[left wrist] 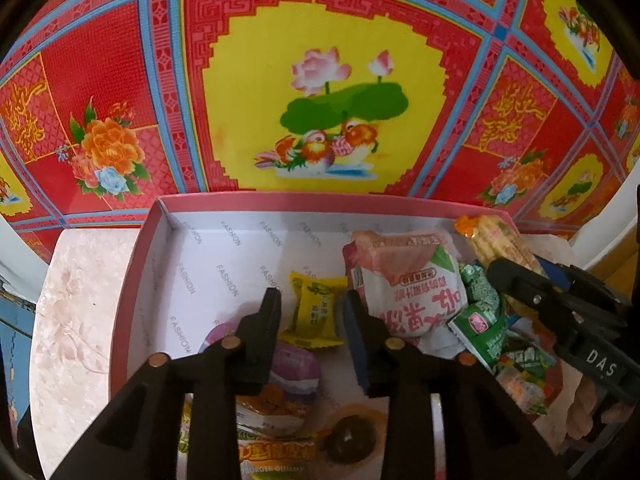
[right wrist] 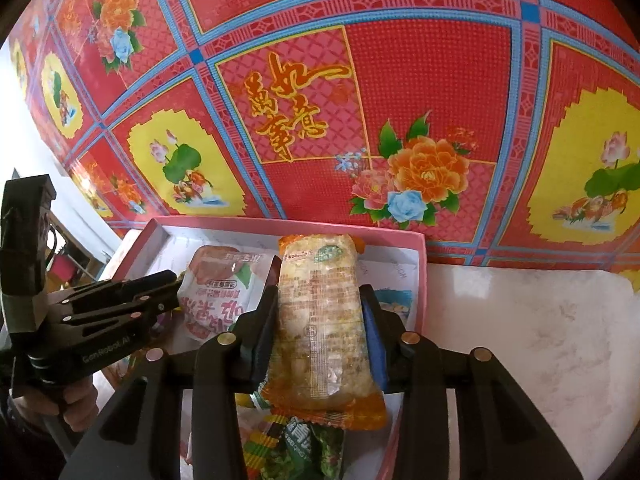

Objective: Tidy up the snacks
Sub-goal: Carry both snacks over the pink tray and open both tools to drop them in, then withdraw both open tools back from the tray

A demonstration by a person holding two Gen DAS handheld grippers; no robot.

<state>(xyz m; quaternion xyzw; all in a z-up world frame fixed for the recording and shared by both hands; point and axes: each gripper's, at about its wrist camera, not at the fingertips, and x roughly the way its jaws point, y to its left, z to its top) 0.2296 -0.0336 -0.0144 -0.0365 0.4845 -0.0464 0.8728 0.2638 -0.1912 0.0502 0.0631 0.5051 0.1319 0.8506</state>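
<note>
A: From the left wrist view, we see our left tongs (left wrist: pixel 312 312) spread apart over the pink-rimmed box (left wrist: pixel 136 264), holding nothing. A yellow candy (left wrist: pixel 314 312) lies on the box floor in the gap between the fingers, touching neither that we can tell.

B: Just right of it we find the white-and-pink bun packet (left wrist: pixel 412 280), and nearer us the purple packet (left wrist: pixel 292 364) under the left finger. Green packets (left wrist: pixel 480 312) pile up at the right side of the box, where our right tongs (left wrist: pixel 516 280) come in with the orange-ended cracker pack (left wrist: pixel 492 236).

A: The box sits on the pale marble desk (left wrist: pixel 76 304), with the red patterned cloth (left wrist: pixel 320 80) behind, at the far side.

B: In the right wrist view, our right tongs (right wrist: pixel 318 300) are clamped on the cracker pack (right wrist: pixel 320 320), both fingers pressing its long sides, above the right part of the box (right wrist: pixel 420 256).

A: The bun packet (right wrist: pixel 216 292) lies to the left, with the left tongs (right wrist: pixel 160 292) beside it; from here we cannot tell how wide they stand. Green packets (right wrist: pixel 304 448) show below the cracker pack.
</note>
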